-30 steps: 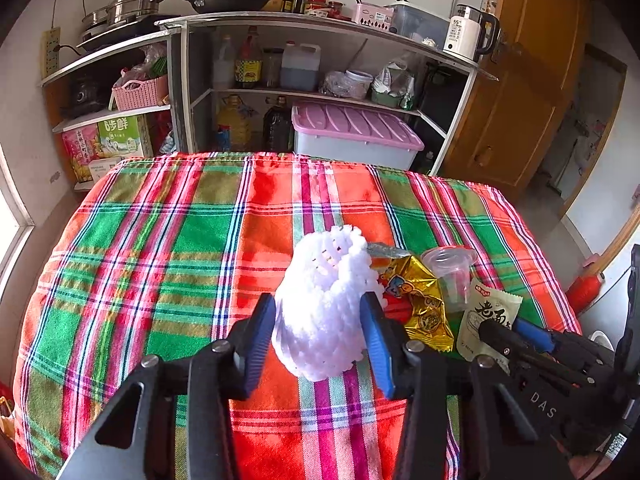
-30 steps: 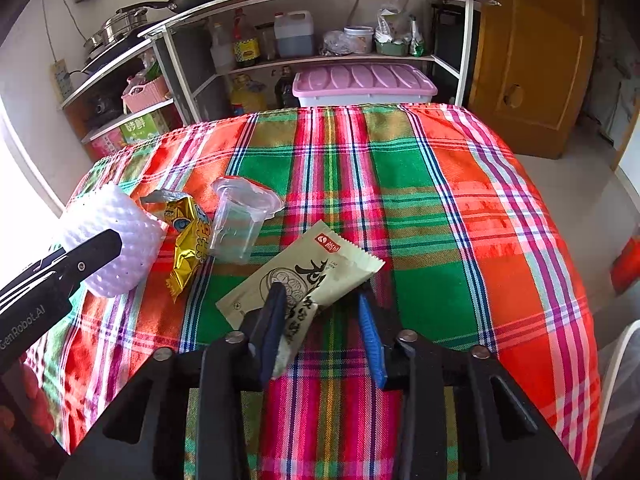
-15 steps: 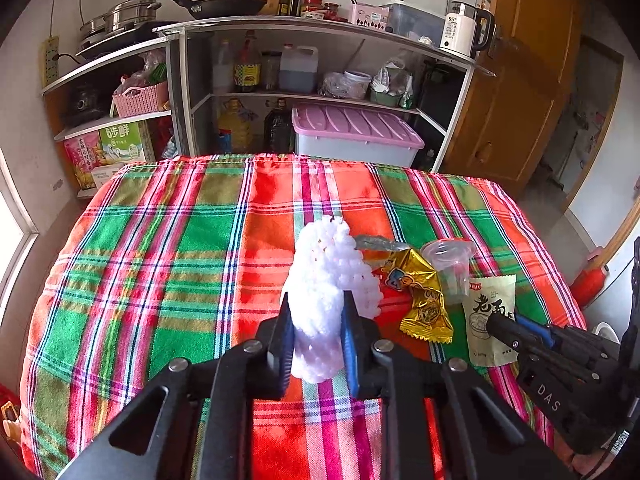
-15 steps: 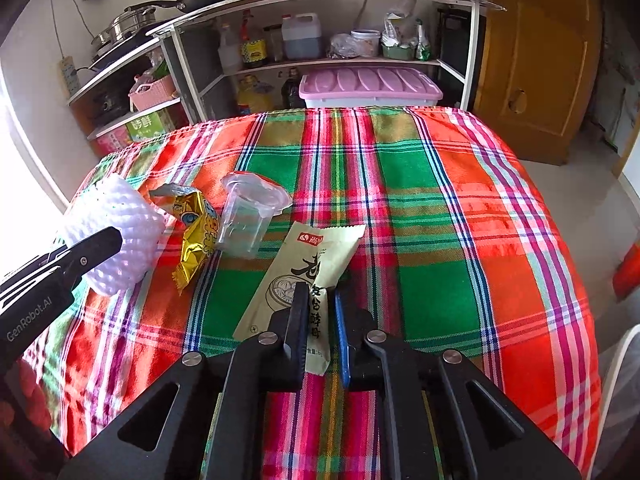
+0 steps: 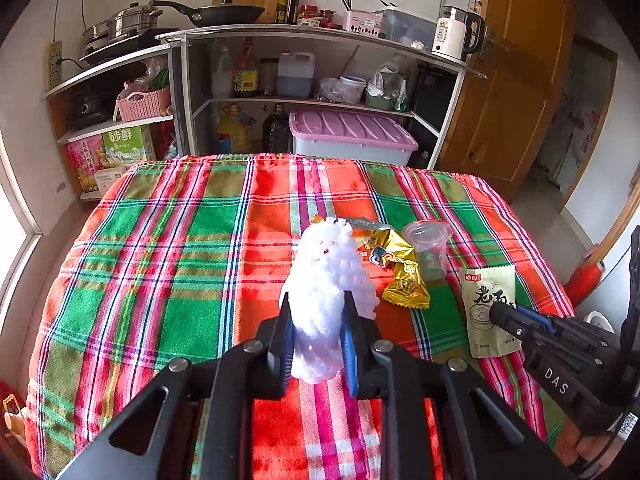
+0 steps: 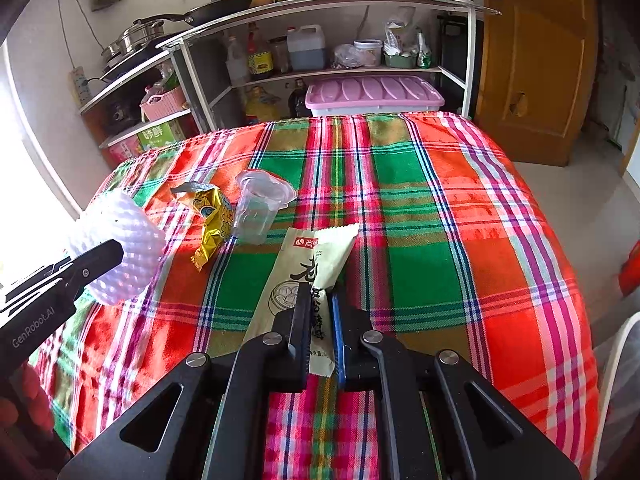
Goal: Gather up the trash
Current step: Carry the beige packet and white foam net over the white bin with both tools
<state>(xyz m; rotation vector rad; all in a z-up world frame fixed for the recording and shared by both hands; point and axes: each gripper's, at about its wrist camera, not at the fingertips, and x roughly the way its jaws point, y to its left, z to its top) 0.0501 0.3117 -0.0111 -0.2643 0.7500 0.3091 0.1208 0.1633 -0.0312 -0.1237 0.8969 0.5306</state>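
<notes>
My left gripper (image 5: 316,312) is shut on a white foam fruit net (image 5: 326,276), squeezed flat between the fingers and held above the plaid tablecloth (image 5: 180,248). The net also shows in the right wrist view (image 6: 120,240). My right gripper (image 6: 320,300) is shut on a pale green snack packet (image 6: 308,264), which also shows in the left wrist view (image 5: 490,300). A gold wrapper (image 5: 400,268) and a clear plastic cup (image 5: 430,248) lie on the cloth between the two grippers; both also show in the right wrist view, wrapper (image 6: 212,220), cup (image 6: 260,208).
A metal shelf unit (image 5: 320,80) with bottles, pans and a kettle stands behind the table. A pink-lidded storage box (image 5: 348,136) sits beyond the far edge. A wooden door (image 6: 536,60) is at the right. A white bin rim (image 6: 616,360) shows at lower right.
Both grippers have closed: the left squeezed the foam net, the right clamped the green packet. Both have since lifted slightly with their items.
</notes>
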